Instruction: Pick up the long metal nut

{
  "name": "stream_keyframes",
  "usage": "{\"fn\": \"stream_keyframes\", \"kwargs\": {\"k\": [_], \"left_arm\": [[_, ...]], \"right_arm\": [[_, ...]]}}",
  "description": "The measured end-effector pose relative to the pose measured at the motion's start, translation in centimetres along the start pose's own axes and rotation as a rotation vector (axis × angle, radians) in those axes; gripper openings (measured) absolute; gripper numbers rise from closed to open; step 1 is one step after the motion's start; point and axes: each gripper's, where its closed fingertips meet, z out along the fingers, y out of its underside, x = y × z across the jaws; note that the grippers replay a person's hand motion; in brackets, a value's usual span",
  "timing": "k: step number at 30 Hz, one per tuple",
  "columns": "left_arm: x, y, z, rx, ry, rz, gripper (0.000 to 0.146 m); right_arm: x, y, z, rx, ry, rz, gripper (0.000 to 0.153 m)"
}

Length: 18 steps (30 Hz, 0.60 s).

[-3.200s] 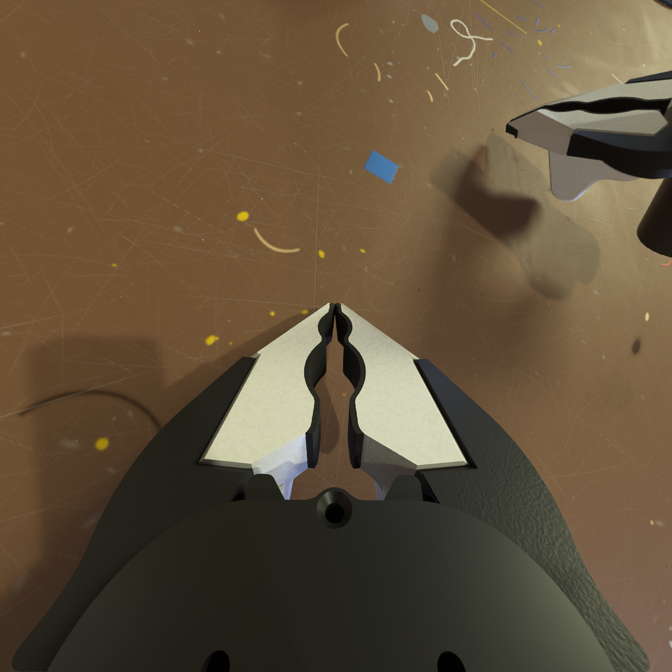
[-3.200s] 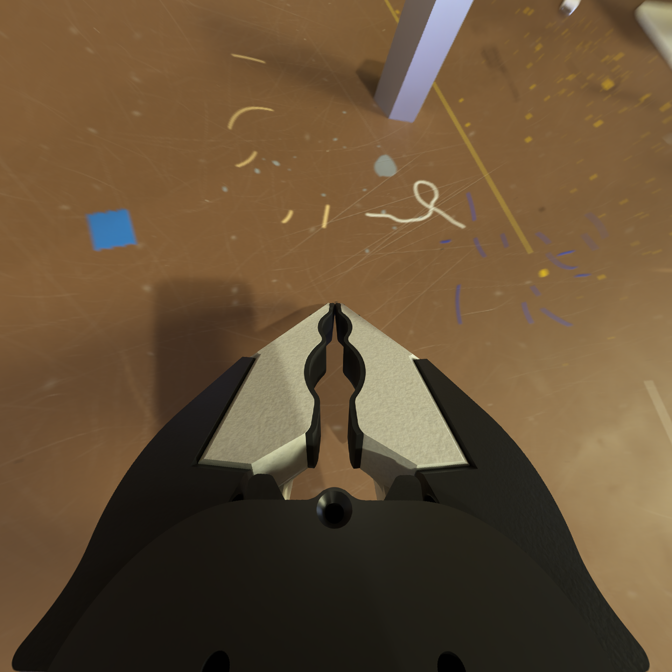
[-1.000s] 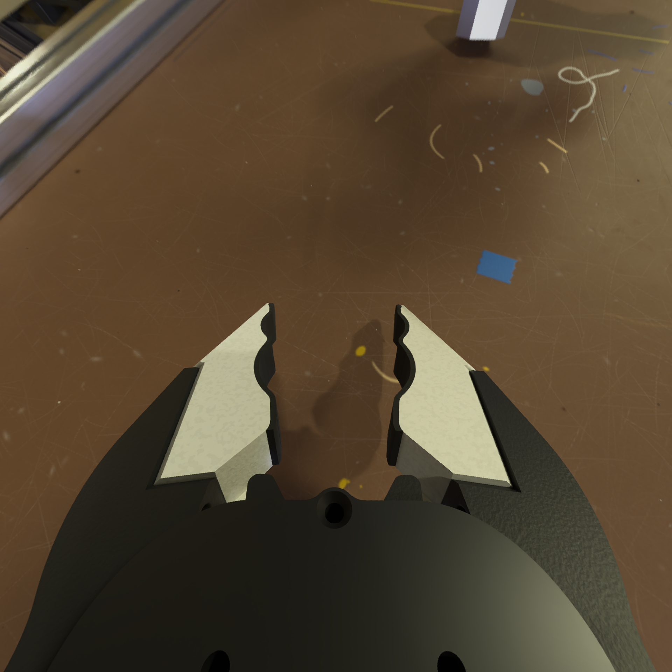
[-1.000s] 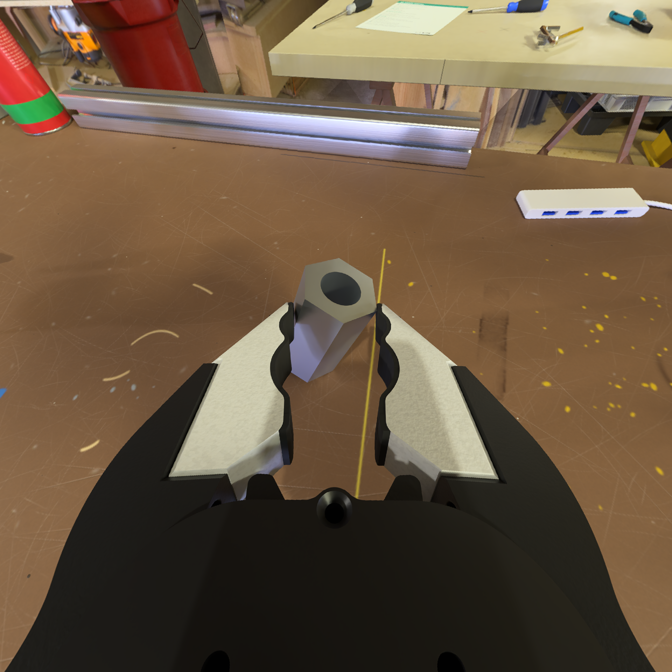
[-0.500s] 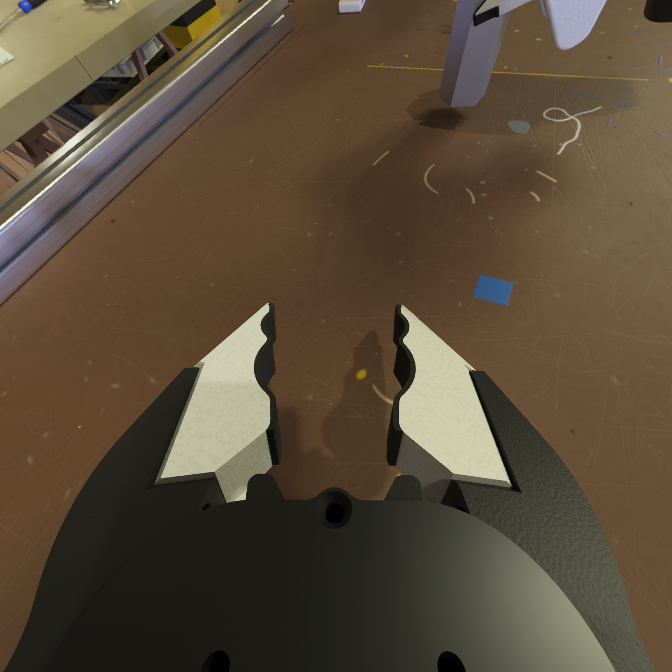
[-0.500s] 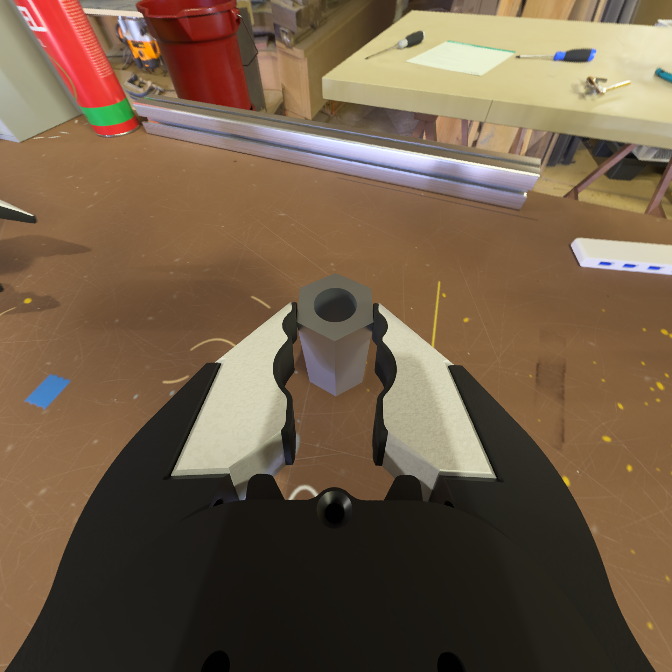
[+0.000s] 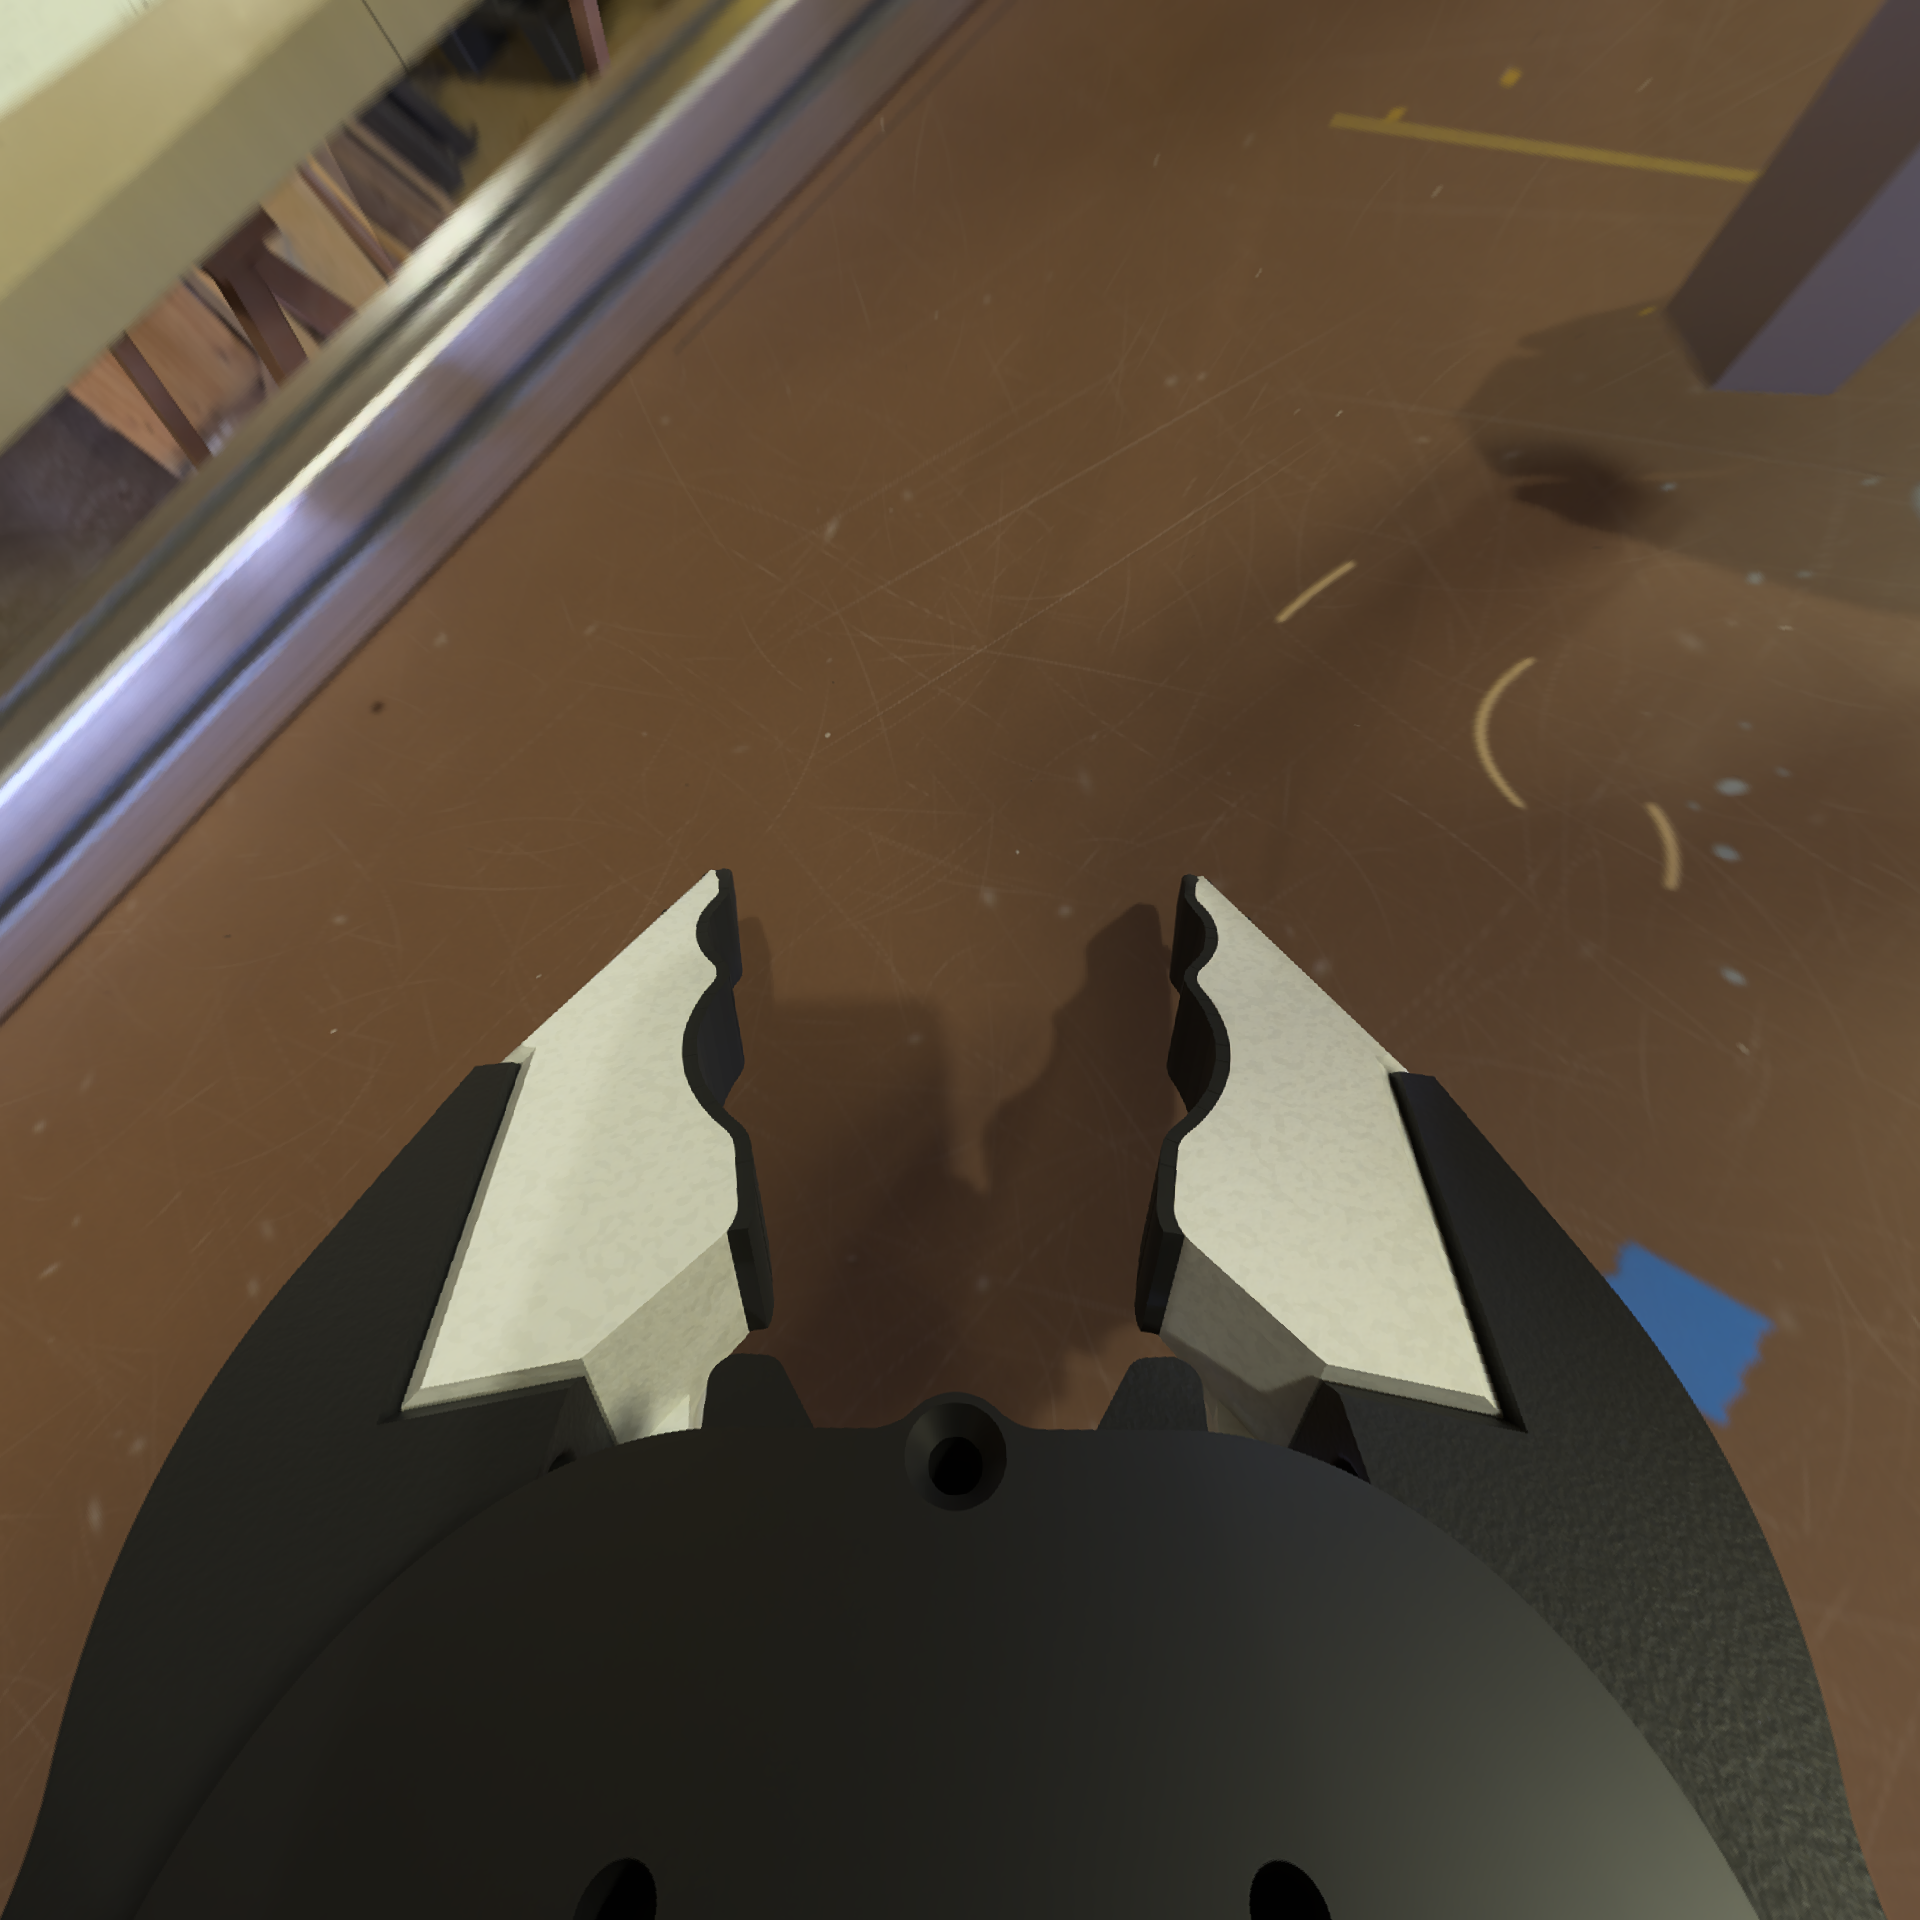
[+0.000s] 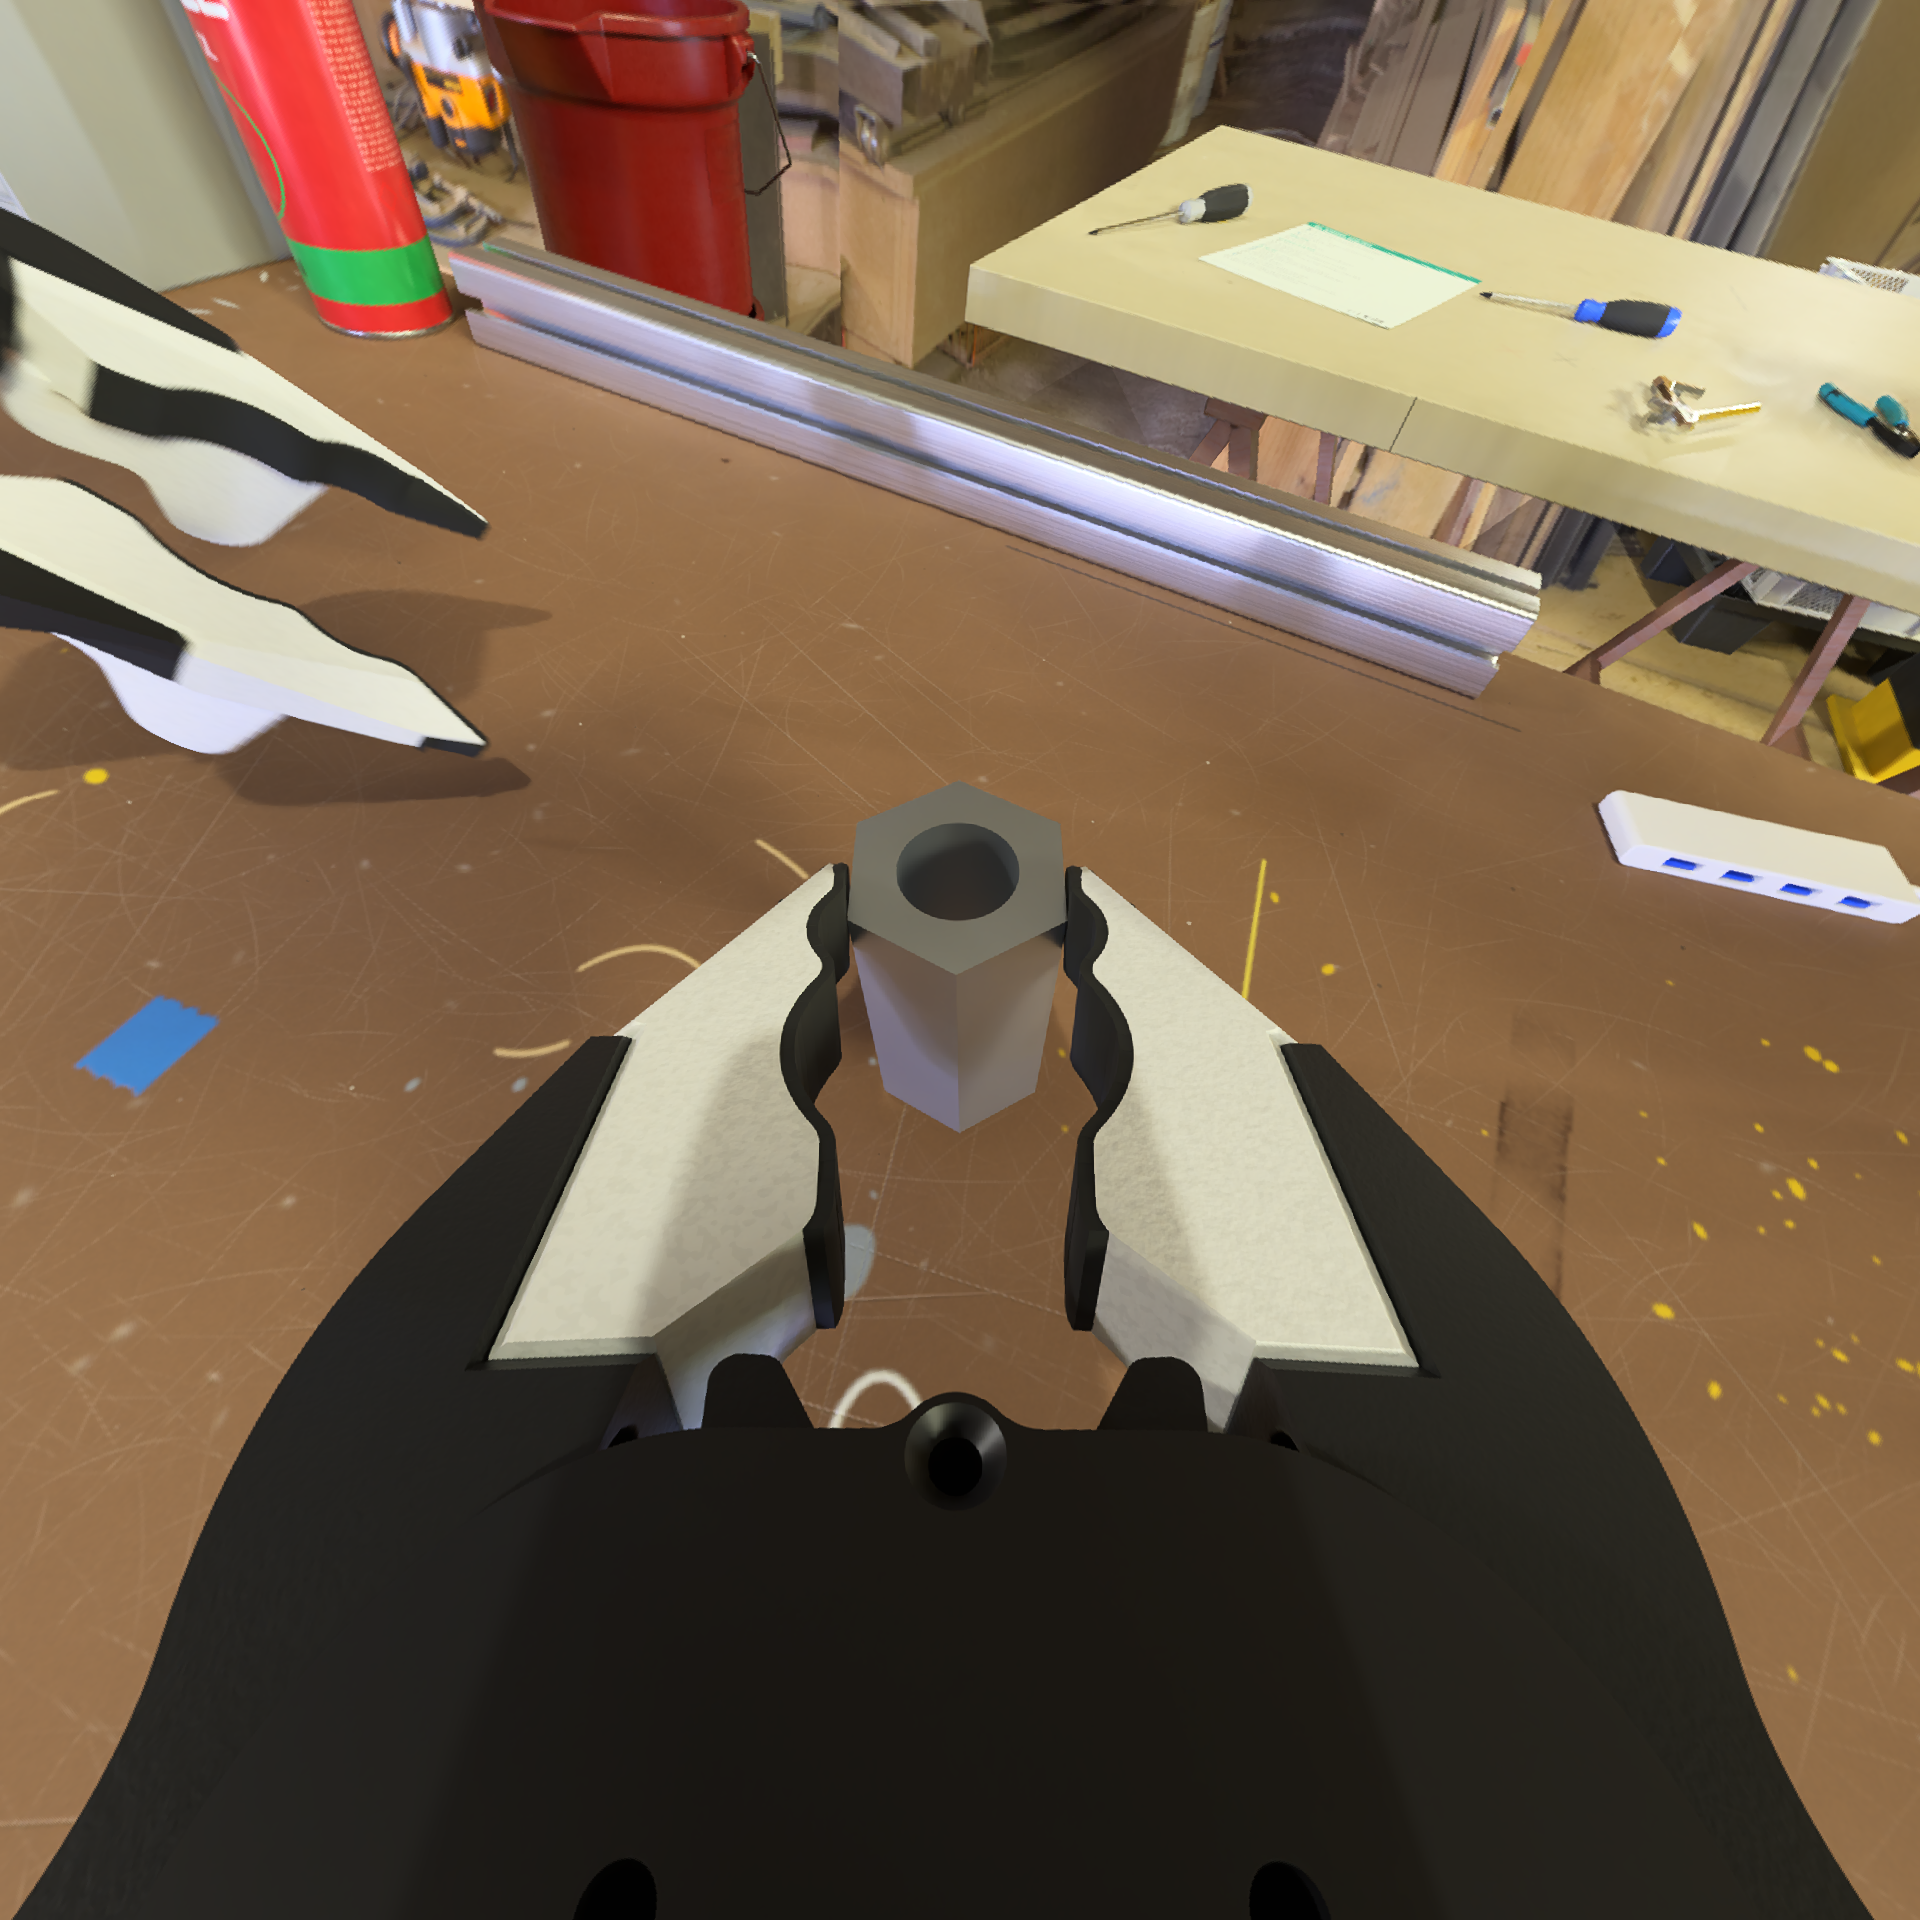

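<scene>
The long metal nut (image 8: pixel 956 966) is a grey hexagonal tube with a round bore, held upright between the fingertips of my right gripper (image 8: pixel 956 883), which is shut on its upper end and holds it above the brown table (image 8: pixel 1351 1039). In the left wrist view the nut's lower part (image 7: pixel 1808 208) shows at the top right, off the surface, with its shadow beneath. My left gripper (image 7: pixel 954 883) is open and empty, low over the table. It also shows in the right wrist view (image 8: pixel 312 623) at the left, apart from the nut.
A long aluminium rail (image 8: pixel 987 457) (image 7: pixel 312 468) lies along the table's far edge. A white USB hub (image 8: pixel 1756 857) lies at the right. A red cylinder (image 8: pixel 332 177) and red bucket (image 8: pixel 634 135) stand beyond. Blue tape (image 8: pixel 145 1044) (image 7: pixel 1683 1330) sticks to the table.
My right gripper has closed on the nut and lifted it off the table, set upright. My left gripper opened earlier and has moved forward, toward the nut.
</scene>
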Motion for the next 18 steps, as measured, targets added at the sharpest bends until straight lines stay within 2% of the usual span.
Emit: {"fn": "stream_keyframes", "kwargs": {"k": [9,15,18], "left_arm": [[-0.8,-1.3,4.3,-0.089,0.025,-0.125,0.075],[-2.1,-1.6,5.8,-0.127,0.036,-0.152,0.083],[-4.1,-1.1,5.4,-0.14,-0.012,-0.149,0.084]], "right_arm": [[1.6,0.8,-0.5,-0.02,0.038,0.012,0.041],[1.7,1.1,-0.4,-0.032,0.038,0.008,0.041],[1.6,1.4,-0.3,-0.051,0.044,-0.01,0.041]]}}
